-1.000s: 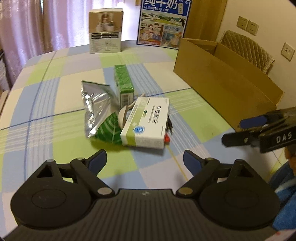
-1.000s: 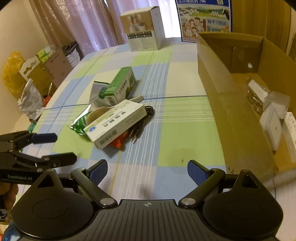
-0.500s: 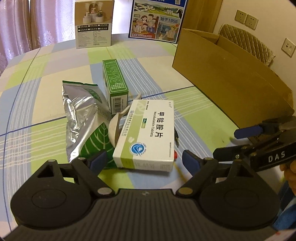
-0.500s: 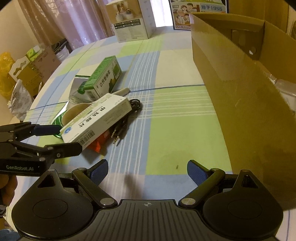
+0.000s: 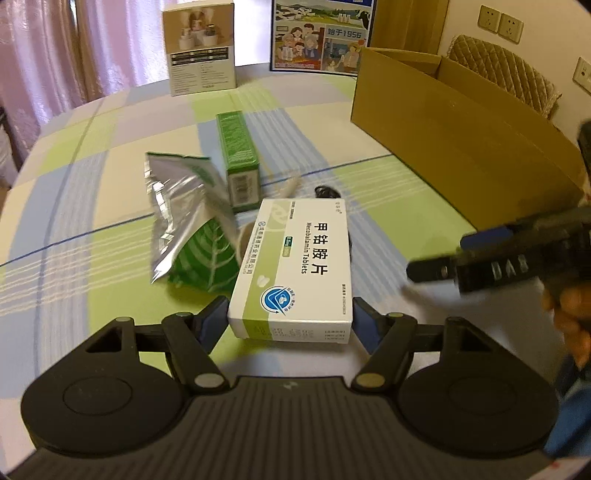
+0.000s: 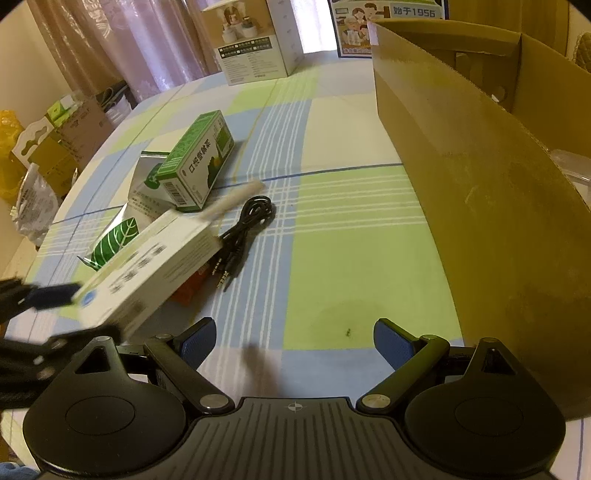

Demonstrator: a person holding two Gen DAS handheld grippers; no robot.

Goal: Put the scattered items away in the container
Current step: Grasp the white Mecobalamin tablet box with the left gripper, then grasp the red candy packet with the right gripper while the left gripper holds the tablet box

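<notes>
A white tablet box (image 5: 295, 266) lies tilted on a pile on the checked table. My left gripper (image 5: 290, 317) is closing on its near end, and both blue pads touch its sides. The right wrist view shows that box (image 6: 147, 266), blurred, between the left gripper's fingers (image 6: 55, 295). Behind it lie a foil leaf-print pouch (image 5: 177, 206), a green carton (image 5: 238, 147), a black cable (image 6: 251, 218), a white tube (image 6: 236, 197) and an orange packet (image 6: 192, 288). My right gripper (image 6: 295, 339) hangs open over bare cloth beside the cardboard box (image 6: 480, 184), holding nothing.
The open cardboard box (image 5: 461, 147) fills the table's right side, with some items inside. A white product box (image 5: 201, 48) and a printed milk carton (image 5: 321, 33) stand at the far edge. A padded chair (image 5: 506, 70) is behind the box. Bags (image 6: 33, 206) crowd the floor at left.
My left gripper has moved forward and down to the white tablet box and narrowed around its near end. The box has shifted toward it. The right gripper dropped slightly, then held still.
</notes>
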